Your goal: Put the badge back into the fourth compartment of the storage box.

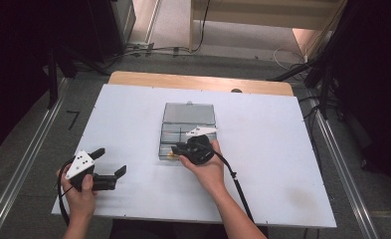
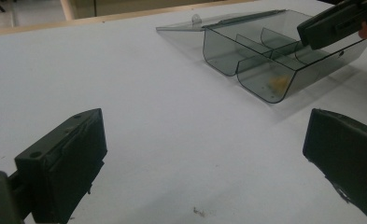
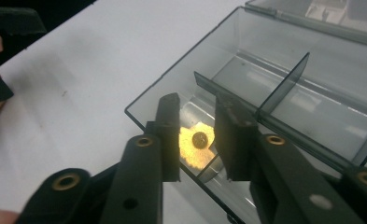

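Bright tabletop, dark surroundings, soft focus

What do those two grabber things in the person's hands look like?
Each is black plastic with two chunky flat jaws. The left gripper and right gripper both carry a pale three-cornered plate with dark dots and trail a black cable. Brass-coloured rivets sit in the arms.

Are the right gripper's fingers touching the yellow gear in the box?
Apart. The right gripper view shows the yellow gear lying between the right gripper fingers, a gap each side.

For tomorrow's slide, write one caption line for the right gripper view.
Right claw open above a small yellow gear lying in the near compartment of a clear smoky divided box.
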